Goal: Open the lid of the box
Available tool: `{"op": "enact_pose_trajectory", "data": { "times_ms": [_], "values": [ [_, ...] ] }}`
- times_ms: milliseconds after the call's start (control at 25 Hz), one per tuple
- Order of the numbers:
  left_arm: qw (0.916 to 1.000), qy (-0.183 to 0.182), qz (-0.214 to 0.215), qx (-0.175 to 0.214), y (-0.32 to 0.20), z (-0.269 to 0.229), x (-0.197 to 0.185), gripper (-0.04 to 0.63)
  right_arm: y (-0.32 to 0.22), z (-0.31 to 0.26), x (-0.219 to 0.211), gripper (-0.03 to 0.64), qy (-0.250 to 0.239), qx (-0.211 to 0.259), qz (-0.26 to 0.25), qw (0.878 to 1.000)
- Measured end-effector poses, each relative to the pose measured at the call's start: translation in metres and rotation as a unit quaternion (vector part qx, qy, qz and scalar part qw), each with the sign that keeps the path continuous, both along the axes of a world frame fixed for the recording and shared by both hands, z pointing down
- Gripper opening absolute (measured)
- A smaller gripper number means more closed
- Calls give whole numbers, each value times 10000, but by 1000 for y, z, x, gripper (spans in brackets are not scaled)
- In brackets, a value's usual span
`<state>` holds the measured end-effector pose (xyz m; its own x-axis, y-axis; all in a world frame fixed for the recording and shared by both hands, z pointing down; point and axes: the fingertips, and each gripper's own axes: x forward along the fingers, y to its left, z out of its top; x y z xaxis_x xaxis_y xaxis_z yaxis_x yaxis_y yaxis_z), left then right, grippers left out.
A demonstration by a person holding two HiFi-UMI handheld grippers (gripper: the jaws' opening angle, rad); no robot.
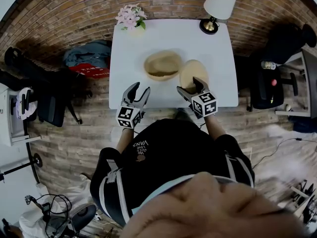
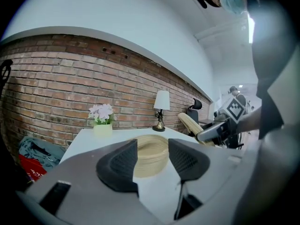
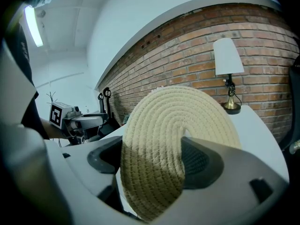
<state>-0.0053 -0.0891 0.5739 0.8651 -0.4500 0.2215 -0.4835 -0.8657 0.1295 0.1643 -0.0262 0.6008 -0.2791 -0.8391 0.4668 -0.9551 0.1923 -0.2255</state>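
Head view: lamp [image 1: 218, 6] and flowers [image 1: 131, 17] stand behind the box [image 1: 162, 66].

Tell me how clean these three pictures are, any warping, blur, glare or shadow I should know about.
Head view: strong fisheye curves the brick wall around the white table, and the bottom edge is blurred. Left gripper view: the wall's top line bows, and the box looks fairly sharp. Right gripper view: the lid fills the middle, its lower part in shadow, and a ceiling light glares upper left.
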Motion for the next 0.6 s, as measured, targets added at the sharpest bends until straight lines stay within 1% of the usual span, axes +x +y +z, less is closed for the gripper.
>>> {"op": "enact_pose_trajectory", "data": {
  "times_ms": [200, 360, 600],
  "values": [
    [9998, 129, -45, 131, 7, -12, -8, 146, 5, -1, -7, 348, -54, 0, 58, 10000],
    [9994, 202, -59, 275, 13, -22, -10, 71, 7, -3, -11, 348, -159, 37, 114, 9998],
    [9991, 292, 8, 299, 18, -27, -10, 52, 12, -2, -17, 348, -244, 18, 183, 9995]
  ]
}}
